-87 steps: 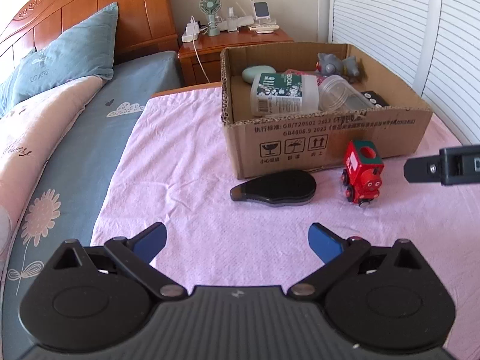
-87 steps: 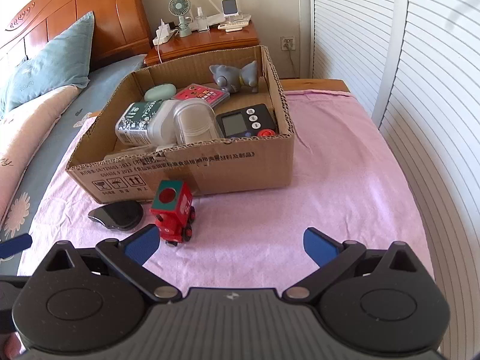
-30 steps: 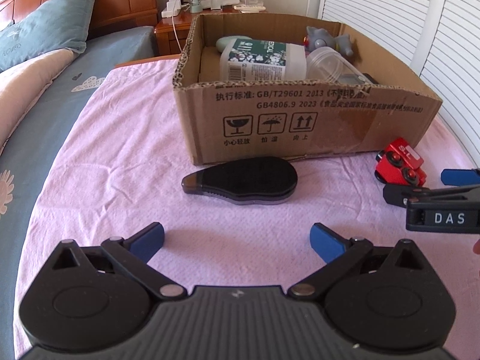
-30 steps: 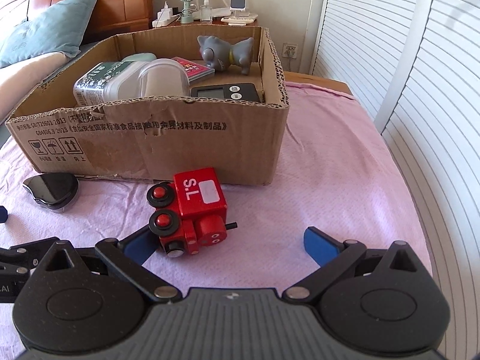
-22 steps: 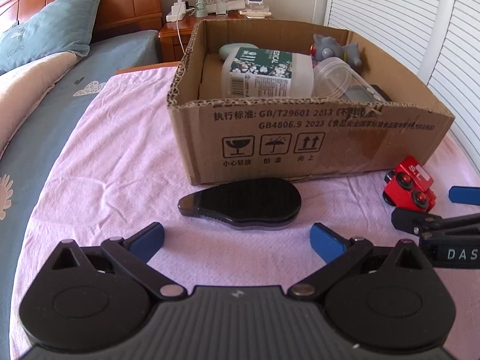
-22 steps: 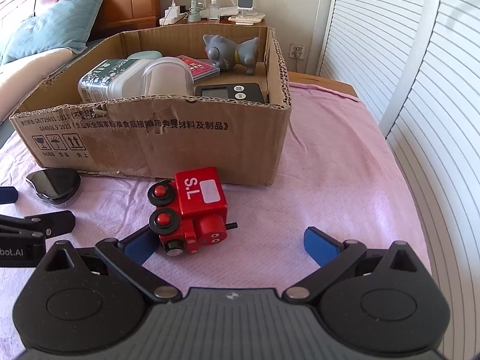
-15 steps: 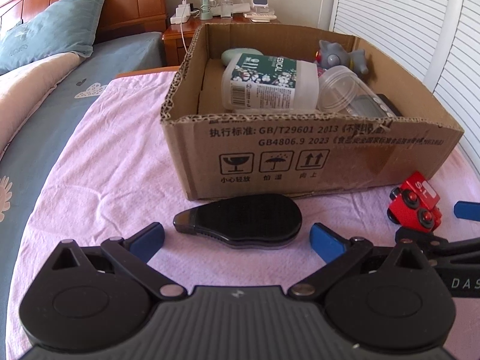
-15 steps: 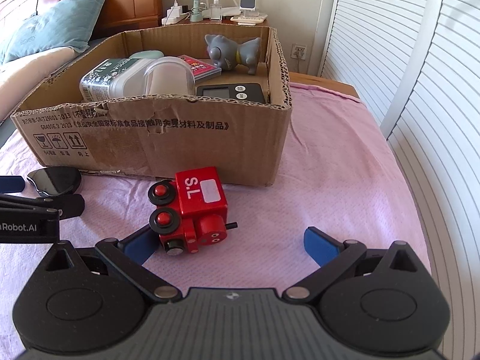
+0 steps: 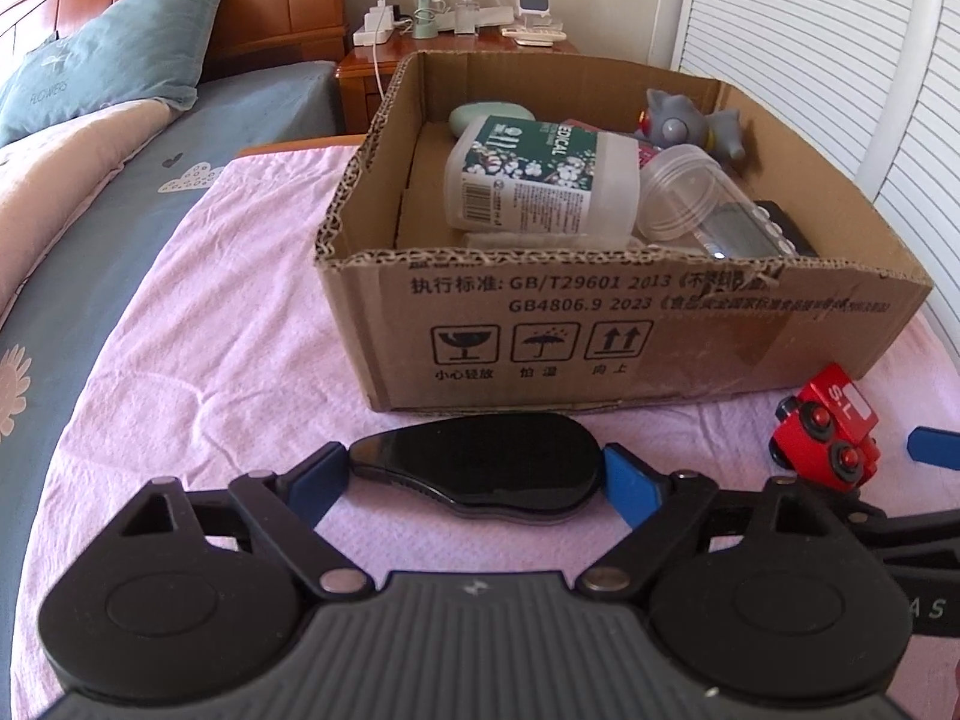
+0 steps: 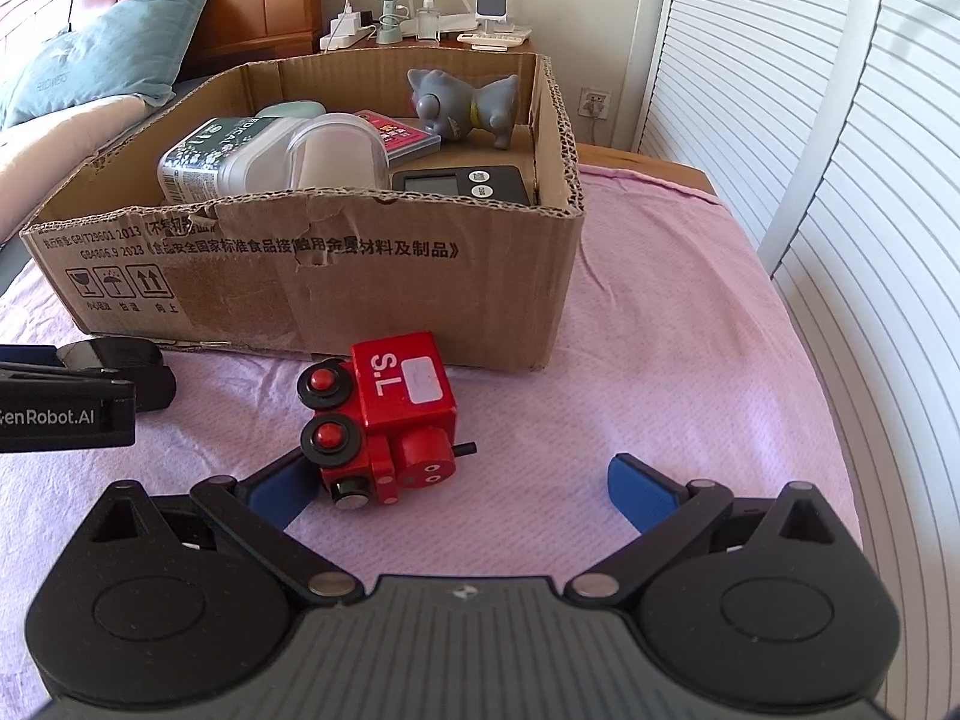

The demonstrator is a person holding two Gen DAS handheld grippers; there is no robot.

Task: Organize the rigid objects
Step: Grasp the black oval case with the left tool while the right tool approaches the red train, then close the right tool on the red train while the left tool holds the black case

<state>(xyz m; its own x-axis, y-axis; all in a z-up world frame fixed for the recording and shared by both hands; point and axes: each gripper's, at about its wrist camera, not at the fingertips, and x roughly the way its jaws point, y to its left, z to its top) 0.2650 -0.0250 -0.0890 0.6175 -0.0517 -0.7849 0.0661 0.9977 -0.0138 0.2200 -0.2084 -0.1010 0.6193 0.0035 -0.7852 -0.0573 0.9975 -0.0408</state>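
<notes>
A flat black oval object (image 9: 480, 465) lies on the pink cloth in front of the cardboard box (image 9: 600, 330). My left gripper (image 9: 474, 486) is open, with one blue finger at each end of the black object; I cannot tell if they touch it. A red toy train (image 10: 384, 420) lies tipped on its side in front of the box (image 10: 360, 264); it also shows in the left wrist view (image 9: 825, 438). My right gripper (image 10: 462, 489) is open, its left finger against the train's wheels and its right finger well clear.
The box holds a labelled plastic bottle (image 9: 540, 180), a clear jar (image 9: 684, 198), a grey toy animal (image 10: 462, 102), a black timer (image 10: 462, 183) and a red card. A nightstand (image 9: 456, 42) with a fan stands behind. White louvred doors (image 10: 840, 120) line the right side.
My left gripper has moved forward so the black object now lies between its fingers. My right gripper has stayed by the train, which tipped onto its side earlier.
</notes>
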